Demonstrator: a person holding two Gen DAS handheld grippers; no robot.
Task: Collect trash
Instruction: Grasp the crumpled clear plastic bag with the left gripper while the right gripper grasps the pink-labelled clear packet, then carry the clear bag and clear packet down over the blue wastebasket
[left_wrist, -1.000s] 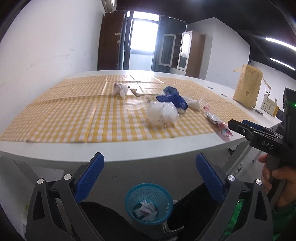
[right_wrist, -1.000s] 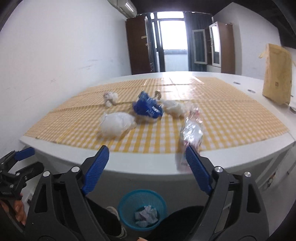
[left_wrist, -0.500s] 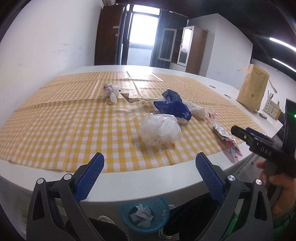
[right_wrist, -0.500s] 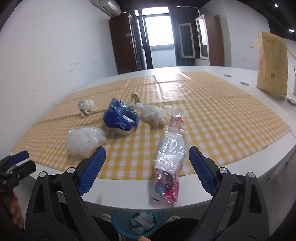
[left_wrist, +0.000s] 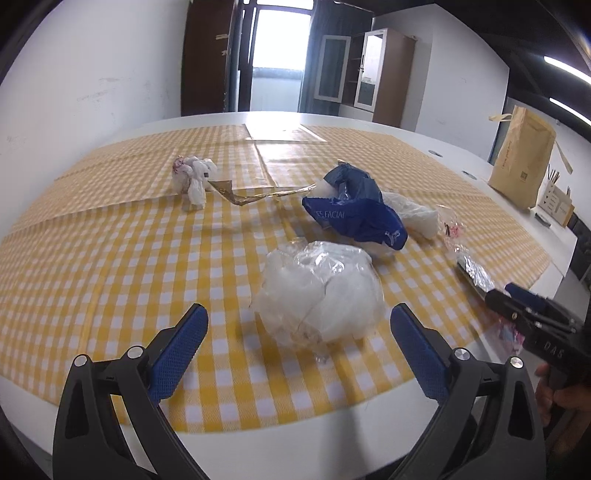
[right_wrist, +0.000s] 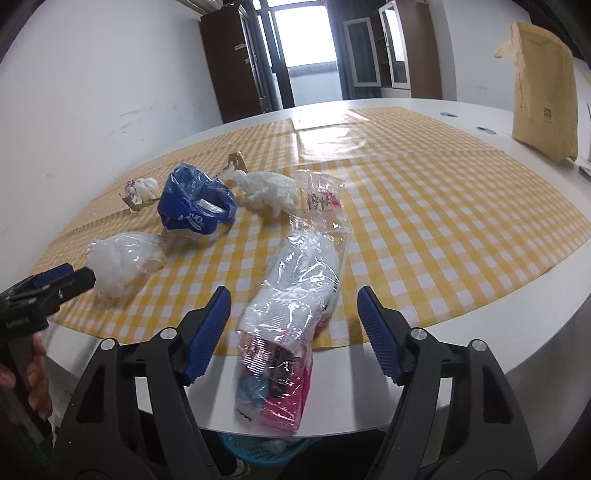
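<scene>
Left wrist view is showing both pairs of tongs having moved in over the tabletop (left_wrist: 92, 398) from the blue waste basket below its edge, where they were hanging a second ago. The left tongs (left_wrist: 299, 350) are standing released, blue pads wide apart, with the crumpled clear plastic bag (left_wrist: 321, 291) lying just ahead of them and not yet between the pads. Beyond that bag, the blue facial-tissue wrapper (left_wrist: 356, 210) is lying touching a white crumpled tissue (left_wrist: 410, 214), and a small white wad (left_wrist: 194, 173) is sitting well apart, farther back to the left.

Right wrist view is showing the right tongs (right_wrist: 293, 321) closing, their pads on either side of the long clear snack wrapper (right_wrist: 295, 295) but not yet pressing on it. That wrapper is overhanging the tabletop's near edge, its pink end directly above the blue waste basket (right_wrist: 258, 452), which is peeking out underneath.

Judging from this, the carry phase is over and two fresh pickups are starting: the right one is nearly made, the left one is needing a further reach forward. Five pieces are remaining on the yellow checked cloth (right_wrist: 443, 206).
</scene>
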